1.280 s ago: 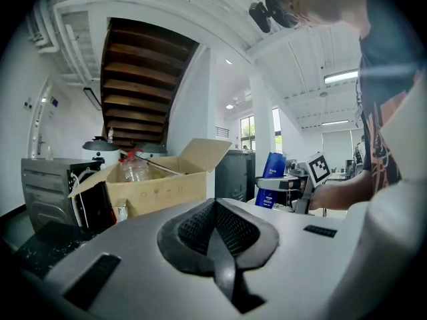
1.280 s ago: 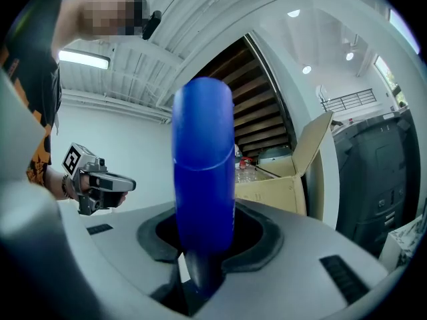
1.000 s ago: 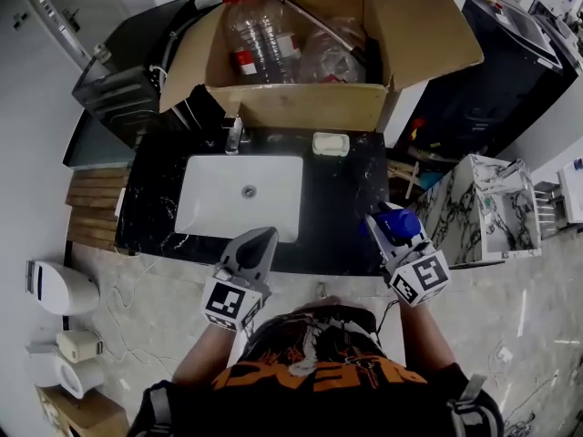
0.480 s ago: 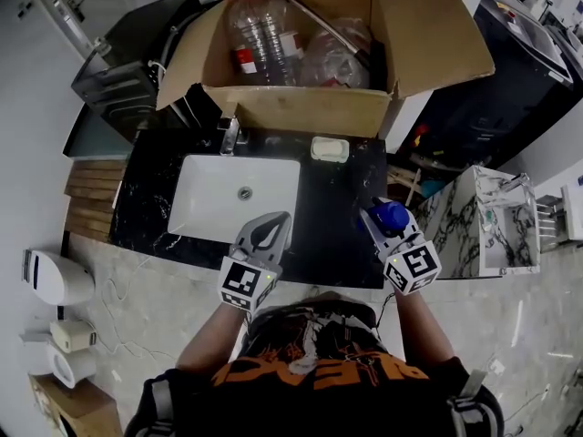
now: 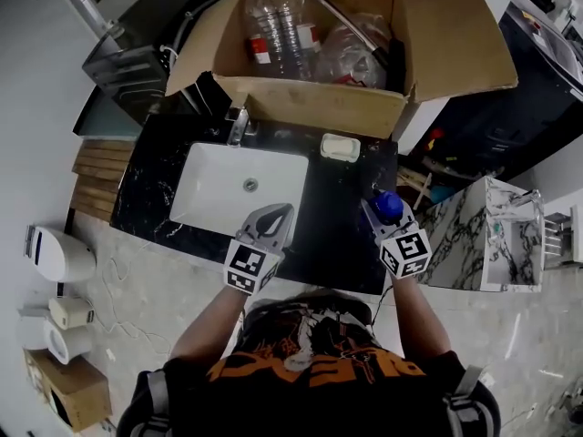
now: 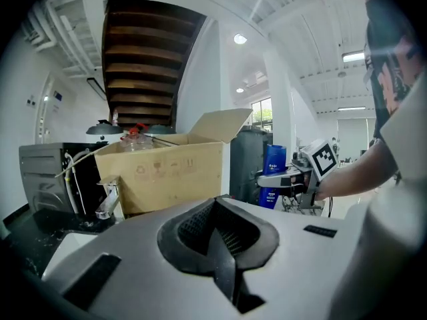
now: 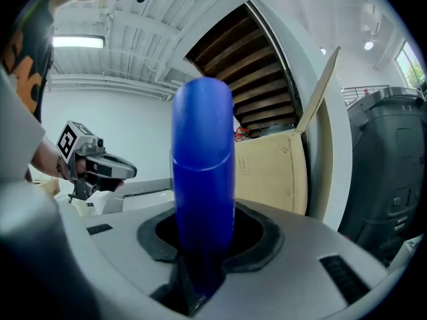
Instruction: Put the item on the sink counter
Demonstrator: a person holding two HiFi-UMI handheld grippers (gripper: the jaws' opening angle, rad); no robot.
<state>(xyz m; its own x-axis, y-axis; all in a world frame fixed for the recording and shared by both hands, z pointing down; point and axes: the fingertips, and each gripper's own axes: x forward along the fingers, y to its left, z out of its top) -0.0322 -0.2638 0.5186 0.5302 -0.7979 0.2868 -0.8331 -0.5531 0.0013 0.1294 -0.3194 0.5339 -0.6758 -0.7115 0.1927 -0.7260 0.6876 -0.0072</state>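
Note:
My right gripper (image 5: 383, 210) is shut on a blue bottle (image 5: 388, 205), held over the right front part of the black marble sink counter (image 5: 339, 215). In the right gripper view the blue bottle (image 7: 203, 179) stands upright between the jaws and fills the middle of the picture. My left gripper (image 5: 279, 213) hangs over the counter's front edge beside the white basin (image 5: 228, 189), jaws shut with nothing in them. The left gripper view shows the closed left gripper (image 6: 219, 235), with the right gripper (image 6: 283, 178) and its blue bottle (image 6: 273, 173) off to the right.
An open cardboard box (image 5: 319, 103) with plastic bottles (image 5: 278, 27) stands at the back of the counter. A faucet (image 5: 238, 126) and a soap dish (image 5: 340, 147) sit in front of it. A dark appliance (image 5: 137, 62) stands back left, a marble-patterned stand (image 5: 474, 235) to the right.
Both grippers have edged a little forward over the counter's front part. The right one still holds the blue bottle, and the left one stays shut.

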